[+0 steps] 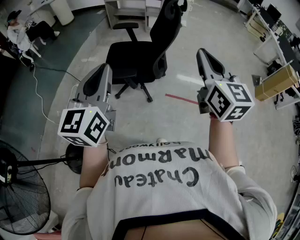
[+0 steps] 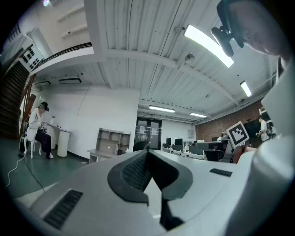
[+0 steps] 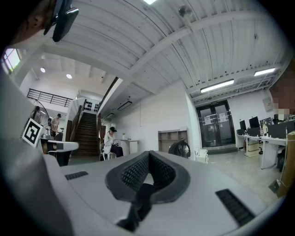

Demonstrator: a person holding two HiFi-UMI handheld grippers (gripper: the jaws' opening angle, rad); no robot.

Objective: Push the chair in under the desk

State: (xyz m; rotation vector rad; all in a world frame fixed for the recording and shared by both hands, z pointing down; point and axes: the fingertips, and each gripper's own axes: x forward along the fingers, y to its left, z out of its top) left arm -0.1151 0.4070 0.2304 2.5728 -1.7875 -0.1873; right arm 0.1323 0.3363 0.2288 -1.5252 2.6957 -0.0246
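Left: our left gripper [image 2: 146, 154] is clenched, jaws pressed together on nothing; it hangs in the air and touches nothing; its marker cube [image 1: 84, 125] hides the hand from us.
Right: our right gripper [image 3: 148, 156] is clenched the same way and is empty; it is level with the left one and well apart from it; its hand is hidden too.
Ahead: the black chair [image 1: 138, 51] stands on the floor [image 1: 187, 122] beyond and between the two grippers, apart from both; its seat faces left and its backrest is to the right; the top edge cuts its headrest; in the gripper views we see only a dark rounded top over each gripper's body.
Beyond: the pale worktop [image 1: 123, 11] with shelves is mostly cut off at the top edge; the chair is in front of it, not under it; we cannot judge the gap.
Margins: a red strip [image 1: 180, 98] lies just right of the chair's base; a fan [image 1: 18, 201] is cut off at lower left.
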